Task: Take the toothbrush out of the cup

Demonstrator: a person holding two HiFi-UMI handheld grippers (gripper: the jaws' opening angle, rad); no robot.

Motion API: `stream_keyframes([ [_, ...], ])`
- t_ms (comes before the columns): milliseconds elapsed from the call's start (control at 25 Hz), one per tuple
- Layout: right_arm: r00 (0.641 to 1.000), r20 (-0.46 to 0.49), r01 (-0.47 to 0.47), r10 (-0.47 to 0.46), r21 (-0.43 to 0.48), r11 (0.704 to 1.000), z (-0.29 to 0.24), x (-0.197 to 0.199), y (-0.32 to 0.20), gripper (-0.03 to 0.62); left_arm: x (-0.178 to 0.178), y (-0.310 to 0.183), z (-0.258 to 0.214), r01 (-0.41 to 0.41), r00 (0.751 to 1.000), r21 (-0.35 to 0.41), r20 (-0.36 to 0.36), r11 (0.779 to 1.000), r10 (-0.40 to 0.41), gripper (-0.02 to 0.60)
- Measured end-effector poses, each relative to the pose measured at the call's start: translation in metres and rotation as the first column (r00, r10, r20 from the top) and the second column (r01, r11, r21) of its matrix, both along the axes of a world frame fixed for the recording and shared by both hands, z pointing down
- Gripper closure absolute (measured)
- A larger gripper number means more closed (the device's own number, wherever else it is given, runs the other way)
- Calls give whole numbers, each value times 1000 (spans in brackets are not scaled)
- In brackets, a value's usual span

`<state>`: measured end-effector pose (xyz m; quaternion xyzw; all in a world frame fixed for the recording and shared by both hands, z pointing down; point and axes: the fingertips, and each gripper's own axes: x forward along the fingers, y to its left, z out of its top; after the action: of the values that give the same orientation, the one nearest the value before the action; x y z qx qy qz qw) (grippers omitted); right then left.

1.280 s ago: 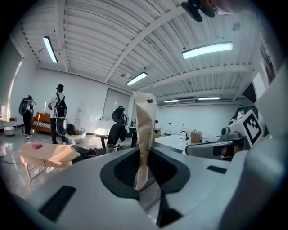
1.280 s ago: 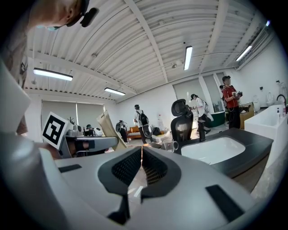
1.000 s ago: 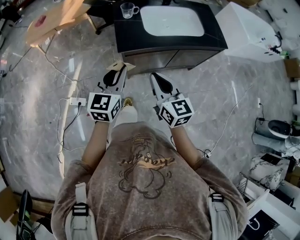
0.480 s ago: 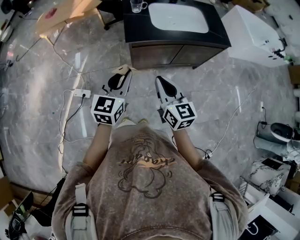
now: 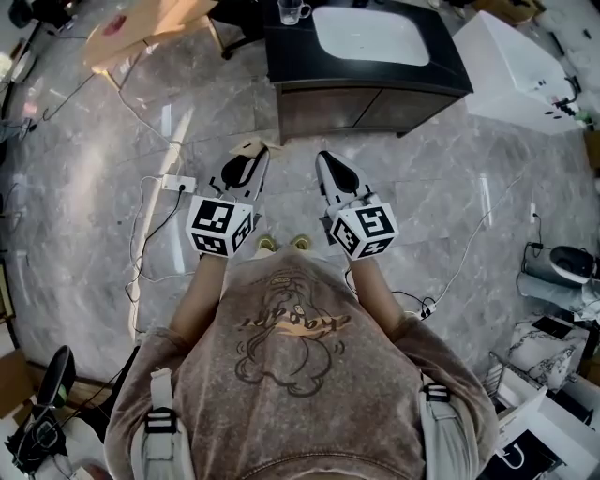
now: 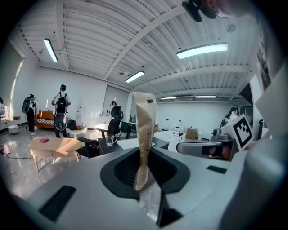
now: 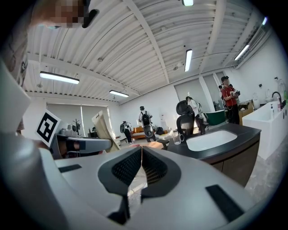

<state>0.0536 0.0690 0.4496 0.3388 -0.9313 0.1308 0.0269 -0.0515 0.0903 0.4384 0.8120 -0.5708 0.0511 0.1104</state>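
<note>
We hold the left gripper (image 5: 246,161) with its fingers (image 6: 120,170) pinched narrow on a long tan paper packet (image 6: 145,130), which stands upright between them and rises well above their tips. Whether this packet holds the toothbrush we cannot tell. The right gripper (image 5: 324,161) has its fingers (image 7: 155,170) pressed together at the tips with nothing between them. The cup (image 5: 292,11) stands on the dark tabletop (image 5: 291,56), just beside the white basin (image 5: 370,36), well apart from both grippers and ahead of them.

Compared with a second ago, the head view shows the tabletop and the cup further to the right and the cup nearer the top edge. The power strip (image 5: 178,184) on the floor has likewise slid right. Two yellow-green shoe tips (image 5: 267,244) now show between our forearms where one pale leg showed before. The packet sits in the left fingers as it did, and both grippers keep the same side-by-side pose.

The cup is clear glass with a handle. The packet is flat, creased paper with faint print along it. The gripper shells are smooth white plastic, their pads black and ribbed, and each carries a cube of black-and-white squares. The floor (image 5: 450,187) is glossy grey veined stone, and a round pale wooden table (image 5: 141,28) stands at the upper left.
</note>
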Motion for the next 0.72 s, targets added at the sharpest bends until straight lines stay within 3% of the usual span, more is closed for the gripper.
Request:
stream_keyframes([
  [720, 1000, -21, -11, 12, 17, 1000, -10, 3, 6, 574, 6, 3, -1, -34, 999, -15, -20, 999, 33, 511],
])
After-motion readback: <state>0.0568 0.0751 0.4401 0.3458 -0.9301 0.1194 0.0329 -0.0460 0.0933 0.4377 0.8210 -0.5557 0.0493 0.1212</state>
